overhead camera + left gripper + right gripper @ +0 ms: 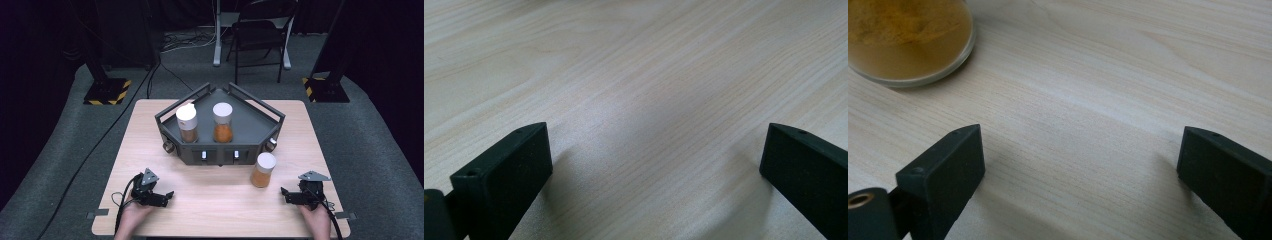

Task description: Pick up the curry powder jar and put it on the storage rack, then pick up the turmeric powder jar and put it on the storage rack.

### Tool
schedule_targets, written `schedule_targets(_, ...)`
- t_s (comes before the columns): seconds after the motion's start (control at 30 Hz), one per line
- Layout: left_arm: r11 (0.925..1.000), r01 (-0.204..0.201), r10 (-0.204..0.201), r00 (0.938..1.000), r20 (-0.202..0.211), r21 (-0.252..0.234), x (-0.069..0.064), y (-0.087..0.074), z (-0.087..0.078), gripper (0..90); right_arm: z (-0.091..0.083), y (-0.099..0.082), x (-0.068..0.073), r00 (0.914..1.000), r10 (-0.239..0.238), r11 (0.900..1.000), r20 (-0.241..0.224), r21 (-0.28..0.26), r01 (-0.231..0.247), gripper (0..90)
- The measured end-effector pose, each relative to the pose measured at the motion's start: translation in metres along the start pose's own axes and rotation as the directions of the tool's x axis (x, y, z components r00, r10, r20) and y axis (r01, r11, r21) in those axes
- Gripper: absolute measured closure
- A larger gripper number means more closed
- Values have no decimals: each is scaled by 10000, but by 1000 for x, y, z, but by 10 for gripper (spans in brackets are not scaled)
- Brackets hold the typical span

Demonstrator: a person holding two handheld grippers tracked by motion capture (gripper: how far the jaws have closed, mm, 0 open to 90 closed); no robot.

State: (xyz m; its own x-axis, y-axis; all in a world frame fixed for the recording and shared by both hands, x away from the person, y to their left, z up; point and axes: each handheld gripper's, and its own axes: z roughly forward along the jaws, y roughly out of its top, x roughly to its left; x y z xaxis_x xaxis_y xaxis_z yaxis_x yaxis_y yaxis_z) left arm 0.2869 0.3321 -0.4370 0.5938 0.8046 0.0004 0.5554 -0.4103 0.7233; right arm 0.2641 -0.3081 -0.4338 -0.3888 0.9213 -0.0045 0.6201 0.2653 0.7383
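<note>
A dark grey corner-shaped rack (250, 120) stands at the middle of the wooden table (210, 200). Two white-capped spice jars stand in it: one with brown powder (187, 122) and one with orange powder (222, 122). A third jar of orange-yellow spice (263, 170) stands on the table in front of the rack's right end; its base (908, 40) lies at the upper left of the right gripper view. My left gripper (167, 196) rests near the front left edge, jaws wide apart over bare wood (654, 150). My right gripper (285, 194) rests at the front right, open, just right of that jar.
The rack has raised rails along its back sides and small knobs on its front face. Beyond the table stand a folding chair (260, 35), stand legs and floor bases with yellow-black stripes (107, 92). Cables run across the grey floor.
</note>
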Motion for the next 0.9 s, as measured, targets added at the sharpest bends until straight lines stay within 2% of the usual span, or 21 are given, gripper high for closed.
schedule_targets(0.9, 10000, 20, -20, 10000, -13, 7, 0, 0, 0, 6, 0, 0, 2, 10000, 49, 10000, 57, 9, -49, 42)
